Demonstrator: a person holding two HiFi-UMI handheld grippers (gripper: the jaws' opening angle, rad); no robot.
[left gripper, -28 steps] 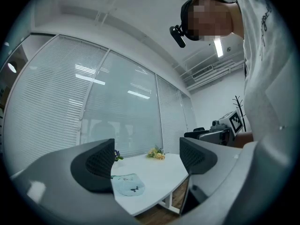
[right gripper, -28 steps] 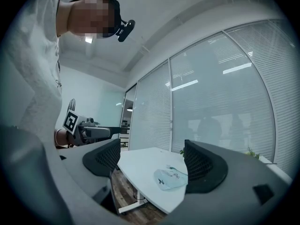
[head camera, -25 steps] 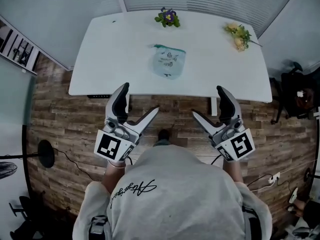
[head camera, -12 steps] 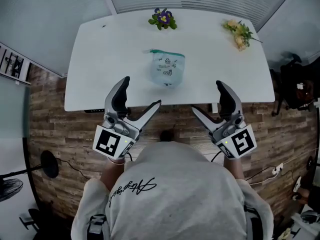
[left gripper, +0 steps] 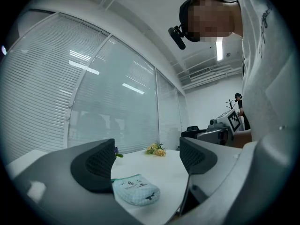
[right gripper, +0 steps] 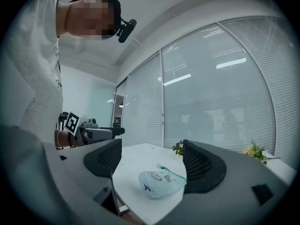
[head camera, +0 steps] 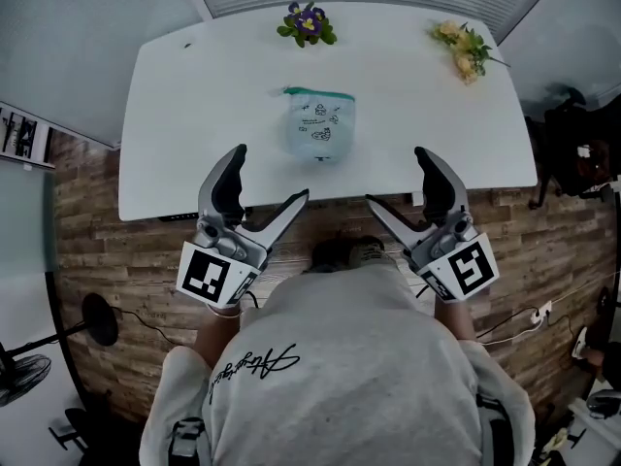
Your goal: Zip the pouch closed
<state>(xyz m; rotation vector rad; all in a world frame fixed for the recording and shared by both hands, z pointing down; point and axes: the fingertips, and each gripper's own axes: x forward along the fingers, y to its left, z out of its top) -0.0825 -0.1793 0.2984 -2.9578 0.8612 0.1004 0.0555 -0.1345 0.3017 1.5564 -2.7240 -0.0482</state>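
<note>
Pouch flat on worktop, near front edge. Judged light, soft, prone to sliding: pin teal zip edge, pull slider. Left claw, right claw spread wide, empty, short of worktop.

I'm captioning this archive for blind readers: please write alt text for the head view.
A pale blue pouch lies untouched on a white table. Nearer the person, the left gripper and right gripper are both open and empty.

Pale blue-green pouch with dark printed doodles, lying flat mid-table, teal zipper edge on far side
</note>
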